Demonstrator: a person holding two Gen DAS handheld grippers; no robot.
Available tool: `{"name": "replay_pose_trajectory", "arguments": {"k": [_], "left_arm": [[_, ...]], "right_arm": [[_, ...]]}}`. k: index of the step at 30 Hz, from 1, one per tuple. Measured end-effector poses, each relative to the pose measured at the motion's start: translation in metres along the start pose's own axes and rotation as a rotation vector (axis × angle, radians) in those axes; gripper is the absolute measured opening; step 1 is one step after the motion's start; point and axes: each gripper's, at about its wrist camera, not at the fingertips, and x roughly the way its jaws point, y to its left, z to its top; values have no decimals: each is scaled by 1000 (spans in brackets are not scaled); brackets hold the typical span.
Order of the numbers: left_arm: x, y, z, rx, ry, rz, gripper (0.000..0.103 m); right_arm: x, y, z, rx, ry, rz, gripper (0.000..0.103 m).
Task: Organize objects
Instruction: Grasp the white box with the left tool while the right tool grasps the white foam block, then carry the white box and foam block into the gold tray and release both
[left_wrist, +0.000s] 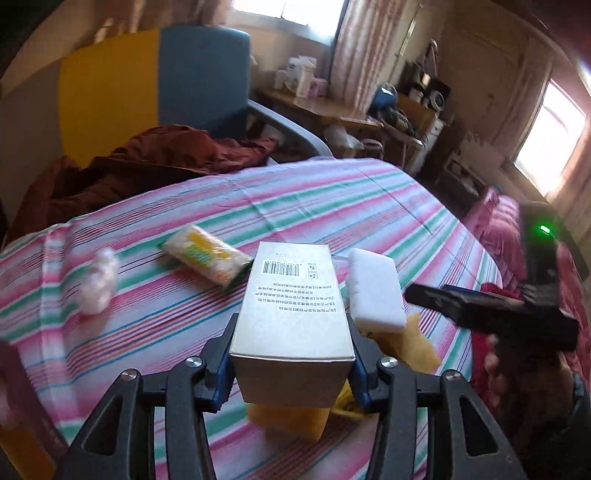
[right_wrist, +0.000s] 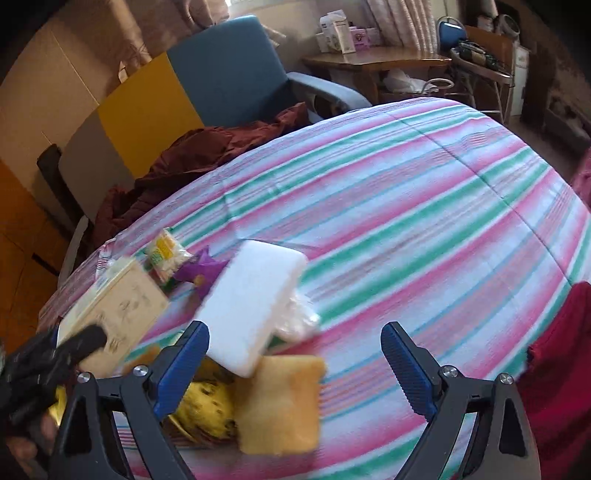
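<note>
One box (left_wrist: 291, 325) sits clamped in the left gripper (left_wrist: 291, 354); right gripper (right_wrist: 295, 354) gapes beside one white sponge (right_wrist: 251, 310).

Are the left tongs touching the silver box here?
Touching. In the left wrist view the left tongs have a blue pad pressed against each side of the silver box, with no gap visible, and the box sits raised above the striped sheet.

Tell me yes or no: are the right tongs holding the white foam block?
No. In the right wrist view the right tongs stand wide open with nothing clamped; the white foam block lies ahead on the pile, not pressed between both pads.
</note>
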Motion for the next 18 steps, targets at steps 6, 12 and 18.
{"name": "replay_pose_trajectory", "arguments": {"k": [6, 12, 18], "left_arm": [[-38, 19, -25, -60, -43, 35, 50], [-68, 38, -47, -121, -75, 74, 50], [-88, 52, -66, -177, -90, 88, 50]], "right_arm": [[37, 31, 21, -45, 57, -78, 95], [66, 39, 20, -84, 134, -159, 50], [47, 37, 10, -115, 86, -179, 22]]}}
